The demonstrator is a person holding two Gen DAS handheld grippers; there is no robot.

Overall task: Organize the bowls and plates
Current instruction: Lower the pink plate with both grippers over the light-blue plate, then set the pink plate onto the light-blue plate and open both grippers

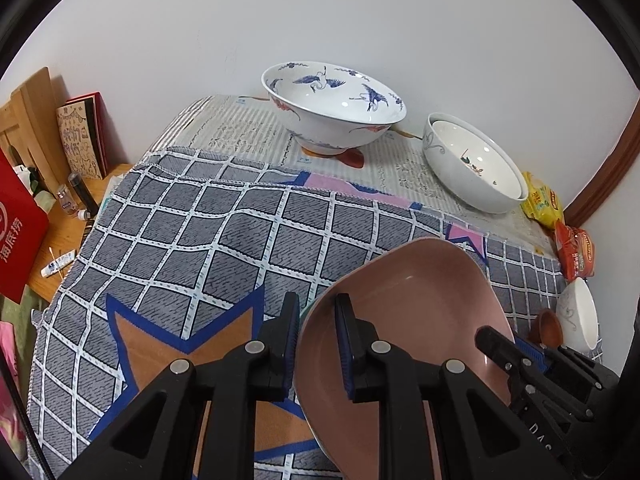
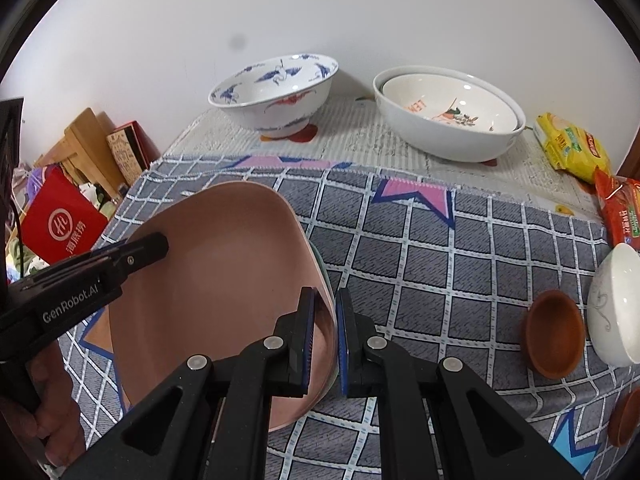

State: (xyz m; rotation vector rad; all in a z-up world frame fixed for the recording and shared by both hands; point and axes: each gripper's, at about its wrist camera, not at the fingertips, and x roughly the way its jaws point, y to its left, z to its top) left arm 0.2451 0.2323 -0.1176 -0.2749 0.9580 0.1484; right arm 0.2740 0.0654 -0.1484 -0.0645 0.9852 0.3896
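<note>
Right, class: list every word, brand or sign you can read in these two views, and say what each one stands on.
"GenRobot.AI": on the left hand-held gripper.
"DAS": on the right hand-held gripper, cut off.
"海底捞": on the red bag.
"TEN", upside down: inside the nested bowl, partly hidden.
Yellow packet, orange packet, booklet, tube: print too small or blurred.

Brown dish (image 2: 628, 416) edge-cropped, lower right

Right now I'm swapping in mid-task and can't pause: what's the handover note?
Left claw: shut on the pink plate's left rim.
Right claw: shut on its right rim.
Plate is held tilted over the checked cloth.
At the back: crane bowl alone; two white bowls nested.
Left: set the plate down; small white bowl and brown dishes unsorted at right.
</note>
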